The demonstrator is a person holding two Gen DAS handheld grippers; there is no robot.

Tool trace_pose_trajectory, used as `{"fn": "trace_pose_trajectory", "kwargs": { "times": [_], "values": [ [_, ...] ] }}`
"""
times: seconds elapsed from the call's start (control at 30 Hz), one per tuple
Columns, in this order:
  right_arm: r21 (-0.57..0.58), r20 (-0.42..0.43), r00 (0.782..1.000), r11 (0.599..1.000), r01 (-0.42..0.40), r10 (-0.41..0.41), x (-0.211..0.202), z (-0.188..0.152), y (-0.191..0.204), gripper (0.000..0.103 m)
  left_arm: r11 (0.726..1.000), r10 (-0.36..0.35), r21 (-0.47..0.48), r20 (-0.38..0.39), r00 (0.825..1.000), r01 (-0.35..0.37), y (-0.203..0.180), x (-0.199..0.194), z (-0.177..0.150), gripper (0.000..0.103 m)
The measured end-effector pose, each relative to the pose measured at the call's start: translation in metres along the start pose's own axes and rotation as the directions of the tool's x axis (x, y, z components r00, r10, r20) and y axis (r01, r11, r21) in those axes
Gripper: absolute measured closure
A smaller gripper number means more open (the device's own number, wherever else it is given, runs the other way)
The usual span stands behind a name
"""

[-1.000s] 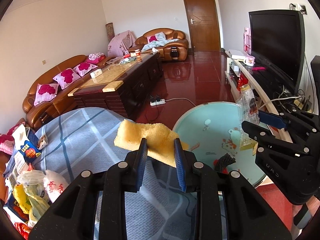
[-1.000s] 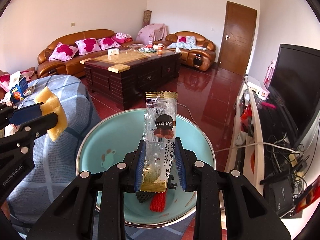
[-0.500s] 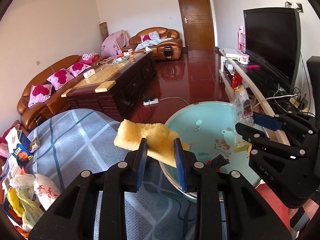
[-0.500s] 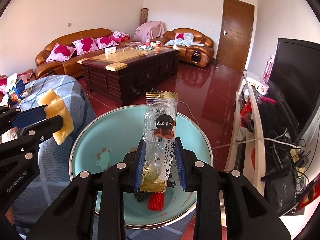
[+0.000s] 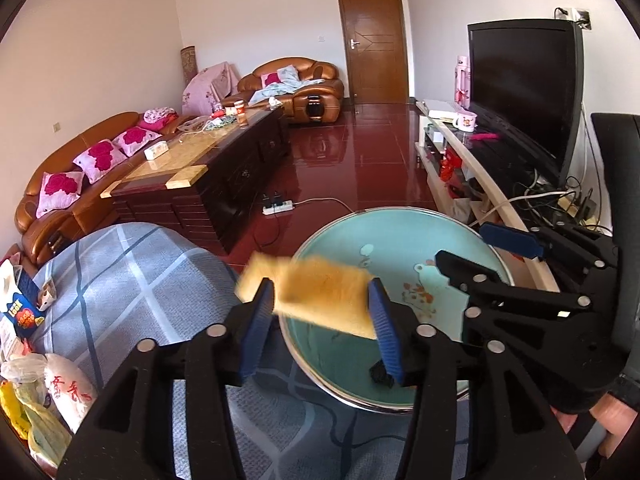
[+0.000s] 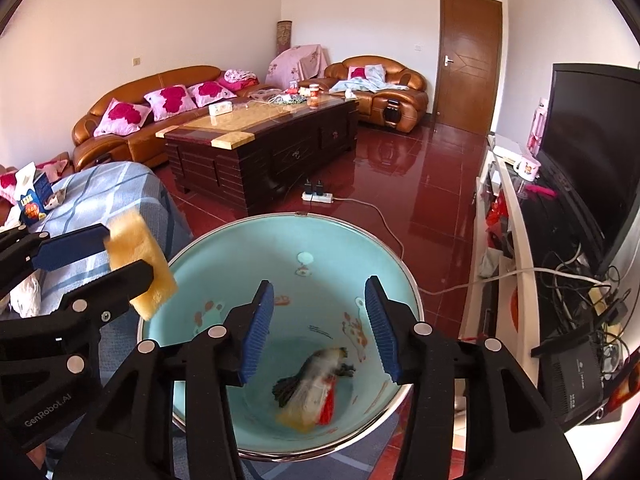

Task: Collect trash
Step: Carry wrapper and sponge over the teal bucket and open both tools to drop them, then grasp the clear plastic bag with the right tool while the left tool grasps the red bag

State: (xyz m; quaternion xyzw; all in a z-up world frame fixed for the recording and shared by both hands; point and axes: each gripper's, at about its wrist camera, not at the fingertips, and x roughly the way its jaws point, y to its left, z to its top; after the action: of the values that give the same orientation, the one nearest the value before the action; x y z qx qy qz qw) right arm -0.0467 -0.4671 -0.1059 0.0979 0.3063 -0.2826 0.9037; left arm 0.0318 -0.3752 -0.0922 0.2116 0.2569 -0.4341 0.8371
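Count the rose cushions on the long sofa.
3 cushions in a row against the sofa back: one nearest, one in the middle, one farthest. The pink bundle beyond may hide another.

Checked bedspread (image 5: 132, 280), snack box (image 5: 20, 312), bags (image 5: 44, 392)
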Motion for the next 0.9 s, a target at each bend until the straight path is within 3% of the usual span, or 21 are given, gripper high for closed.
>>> {"fn": "trace_pose_trajectory", "kwargs": {
  "times": [0.1, 0.13, 0.47, 0.63, 0.8, 0.9],
  "values": [
    [0.001, 0.001, 1.000, 1.000, -0.001, 0.001, 0.000, 0.001, -0.001, 0.053, 1.000, 0.011, -0.016, 0.001, 1.000, -0.011, 0.003, -0.001, 0.000, 0.038],
    [-0.001, 0.003, 1.000, 1.000, -0.001, 0.001, -0.001, 0.001, 0.000, 0.051, 1.000, 0.015, -0.021, 0.007, 1.000, -0.014, 0.003, -0.002, 0.001, 0.028],
    [-0.003, 0.025, 1.000, 1.000, 0.000, 0.000, -0.006, 0.007, 0.001, 0.049, 0.998, 0.059, -0.038, 0.020, 0.998, -0.059, 0.014, -0.013, -0.004, 0.028],
    [-0.023, 0.039, 0.999, 0.999, -0.030, 0.031, -0.014, 0.012, 0.015, 0.048, 0.992, 0.125, -0.036, 0.007, 0.992, -0.124, 0.032, -0.028, -0.020, 0.028],
    [-0.067, 0.052, 0.993, 0.993, -0.099, 0.102, -0.024, 0.017, 0.048, 0.046, 0.975, 0.212, -0.070, -0.001, 0.977, -0.211, 0.069, -0.063, -0.042, 0.027],
    [-0.115, 0.053, 0.985, 0.981, -0.160, 0.166, -0.032, 0.017, 0.079, 0.045, 0.948, 0.306, -0.094, -0.002, 0.952, -0.304, 0.095, -0.092, -0.061, 0.024]
  ]
}}
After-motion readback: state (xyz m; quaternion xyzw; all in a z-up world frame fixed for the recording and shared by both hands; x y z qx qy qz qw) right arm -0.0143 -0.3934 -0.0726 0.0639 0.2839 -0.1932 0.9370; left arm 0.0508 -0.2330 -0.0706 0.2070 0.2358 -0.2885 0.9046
